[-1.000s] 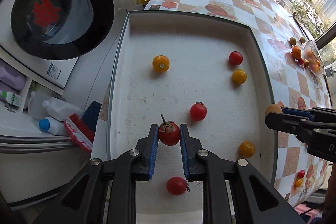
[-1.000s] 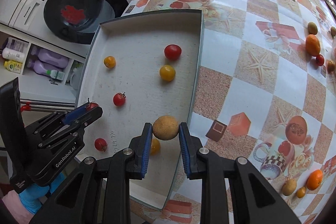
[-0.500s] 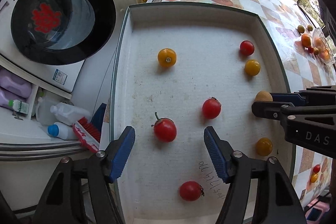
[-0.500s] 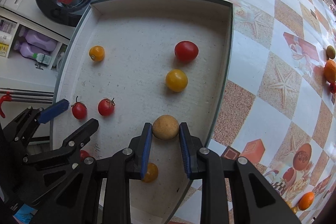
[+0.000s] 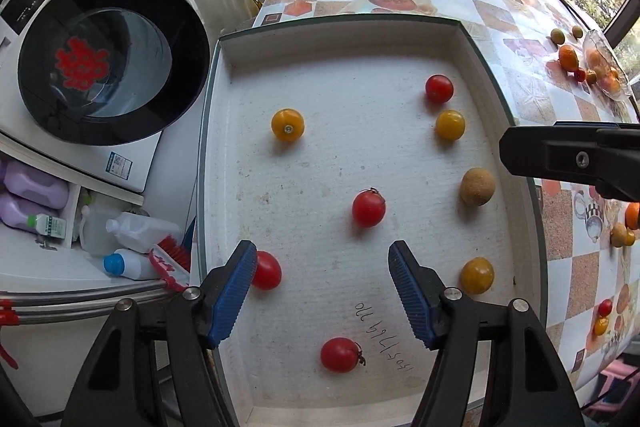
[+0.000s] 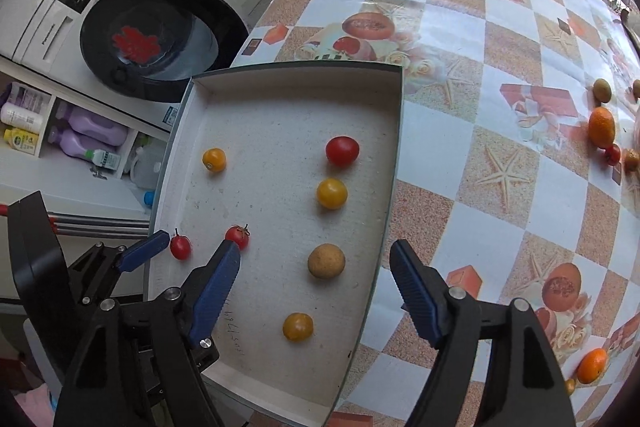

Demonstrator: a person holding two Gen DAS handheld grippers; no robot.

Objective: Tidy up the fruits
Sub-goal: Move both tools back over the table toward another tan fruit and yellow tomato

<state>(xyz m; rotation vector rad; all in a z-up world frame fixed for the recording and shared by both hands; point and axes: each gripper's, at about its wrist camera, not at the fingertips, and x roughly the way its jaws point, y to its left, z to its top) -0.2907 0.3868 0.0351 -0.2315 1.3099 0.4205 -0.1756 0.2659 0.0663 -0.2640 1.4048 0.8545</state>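
Observation:
A white tray (image 5: 224, 163) (image 6: 396, 131) holds several red and yellow cherry tomatoes and a tan round fruit (image 5: 477, 186) (image 6: 326, 261). My left gripper (image 5: 322, 291) is open and empty above the tray's near end; a red tomato (image 5: 265, 270) lies by its left finger and also shows in the right wrist view (image 6: 180, 247). My right gripper (image 6: 314, 297) is open and empty, just behind the tan fruit. The left gripper (image 6: 180, 255) shows in the right wrist view, and the right gripper's finger (image 5: 560, 159) in the left wrist view.
A patterned tablecloth (image 6: 500, 107) covers the table. More fruits lie at its far right (image 6: 601, 127) and a glass dish (image 5: 604, 67) holds some. A washing machine (image 5: 108, 67) and bottles (image 5: 36, 187) are left of the tray.
Both grippers opened and pulled back. The left one released the stemmed red tomato into the tray; the right one released the tan fruit, which now lies on the tray floor.

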